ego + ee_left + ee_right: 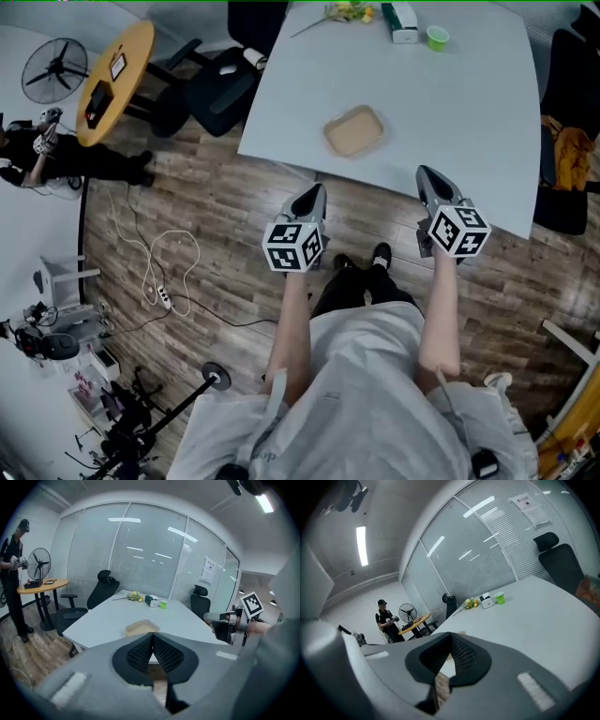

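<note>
Pale grey and smooth, the table [469, 122] is a broad slab with rounded corners, and on it, nearer its near edge than its far one, lies the tan tray [354, 131], a shallow matte rectangle with soft corners and a raised rim. The left gripper [317, 192] hangs just off the table's near edge, over the wood-plank floor [216, 234]; in its own view its 2 ribbed black pads meet at the tips, clenched with nothing between them [152, 635], and the tray [140, 627] sits straight beyond them. The right gripper [427, 175] reaches a little way over that same edge, to the right of the tray and apart from it; its jaws [451, 637] are likewise pressed together and bare. The stretch of table between the tray and both grippers is flat, open surface. At the table's far edge stand a small green cup [437, 37], a white box [403, 21] and a bunch of yellow flowers [349, 11], close together and well apart from the tray. A black office chair [220, 89] stands at the table's left corner, and a white cable [164, 272] loops over the floor planks further to the left.
</note>
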`<state>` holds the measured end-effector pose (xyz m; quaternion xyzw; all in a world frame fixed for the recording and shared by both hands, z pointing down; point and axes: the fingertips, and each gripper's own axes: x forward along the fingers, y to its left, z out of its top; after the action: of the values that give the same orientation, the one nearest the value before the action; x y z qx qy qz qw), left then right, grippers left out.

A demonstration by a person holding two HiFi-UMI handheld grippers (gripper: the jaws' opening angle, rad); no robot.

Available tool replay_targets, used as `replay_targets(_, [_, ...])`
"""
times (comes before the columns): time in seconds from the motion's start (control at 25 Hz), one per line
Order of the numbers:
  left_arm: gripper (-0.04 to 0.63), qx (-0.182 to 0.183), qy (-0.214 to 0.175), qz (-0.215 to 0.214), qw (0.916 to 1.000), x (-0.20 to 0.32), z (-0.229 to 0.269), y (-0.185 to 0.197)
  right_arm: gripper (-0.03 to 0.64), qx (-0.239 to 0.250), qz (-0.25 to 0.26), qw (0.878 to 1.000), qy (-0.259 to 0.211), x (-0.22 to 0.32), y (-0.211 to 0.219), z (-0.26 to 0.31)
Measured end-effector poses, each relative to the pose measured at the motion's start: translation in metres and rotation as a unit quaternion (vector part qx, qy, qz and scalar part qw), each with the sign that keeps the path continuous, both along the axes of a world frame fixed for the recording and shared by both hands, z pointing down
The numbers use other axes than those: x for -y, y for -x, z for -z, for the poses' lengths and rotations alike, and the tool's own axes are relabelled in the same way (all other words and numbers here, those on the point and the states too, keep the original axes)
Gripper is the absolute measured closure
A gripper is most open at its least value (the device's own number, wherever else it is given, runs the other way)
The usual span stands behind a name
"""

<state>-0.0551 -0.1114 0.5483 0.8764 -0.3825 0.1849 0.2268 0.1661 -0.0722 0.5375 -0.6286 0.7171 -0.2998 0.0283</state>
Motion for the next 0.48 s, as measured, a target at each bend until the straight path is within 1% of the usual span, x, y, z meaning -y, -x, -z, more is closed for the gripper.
replay_targets(0.12, [0.589, 0.003, 0.001, 0.009, 1.0, 0.0, -0.005, 0.002, 0.614, 0.008, 0.008, 1.0, -0.005, 0.02, 0.004, 0.0])
replay_targets(0.2, [0.589, 0.002, 0.004, 0.009, 0.9999, 0.001, -0.012, 0.003, 0.614, 0.005, 0.021, 1.0, -0.006, 0.031, 0.013, 0.0])
replay_targets(0.32, [0.589, -0.004, 0.012, 0.016, 0.9998, 0.009, -0.025, 0.004, 0.614, -0.01, 0.048, 0.999, 0.002, 0.043, 0.025, -0.005])
replay_targets(0.48, [0.589, -0.006, 0.022, 0.026, 0.9994, 0.031, -0.039, -0.004, 0.614, -0.032, 0.079, 0.996, 0.026, 0.063, 0.027, -0.017])
